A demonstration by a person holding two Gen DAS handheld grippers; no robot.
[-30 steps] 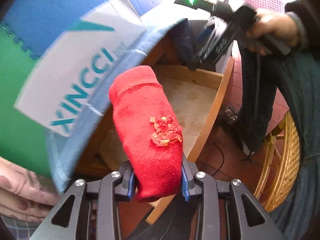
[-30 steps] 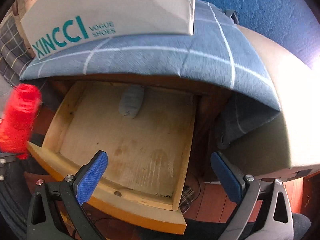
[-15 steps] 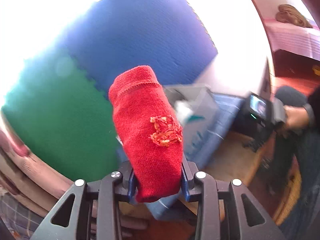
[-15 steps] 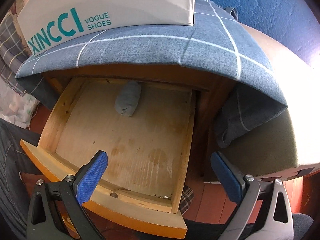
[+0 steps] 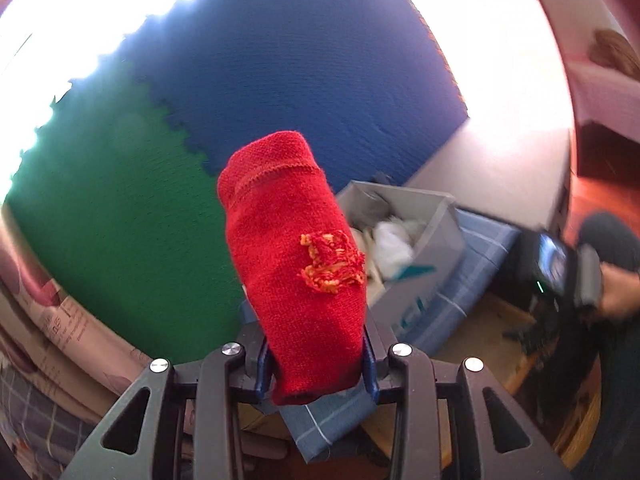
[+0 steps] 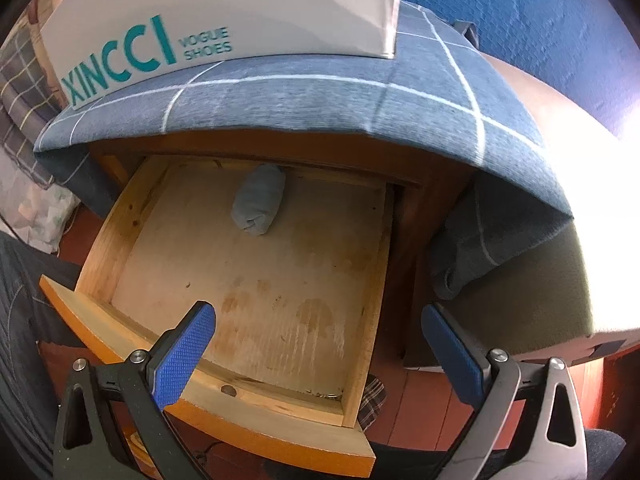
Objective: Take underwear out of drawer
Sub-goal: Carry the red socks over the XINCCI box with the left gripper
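My left gripper [image 5: 316,364] is shut on a rolled red underwear [image 5: 294,256] with an orange-yellow embroidered patch, held up high above the nightstand, pointing at the foam wall. The wooden drawer [image 6: 100,240] is pulled open below my right gripper [image 6: 318,344], which is open and empty, hovering over the drawer's front part. A rolled grey-blue underwear [image 6: 259,203] lies at the back of the drawer. My right gripper also shows in the left wrist view [image 5: 554,264], at the right.
A grey XINCCI shoe box [image 6: 224,12] stands on the blue checked cloth [image 6: 320,96] covering the nightstand; in the left wrist view the box [image 5: 420,256] holds white fabric. Blue and green foam mats [image 5: 280,80] cover the wall. A mattress edge [image 6: 540,280] lies right of the drawer.
My left gripper has lifted the red underwear up and away from the drawer, turning toward the wall. My right gripper has edged slightly closer over the drawer, still open.
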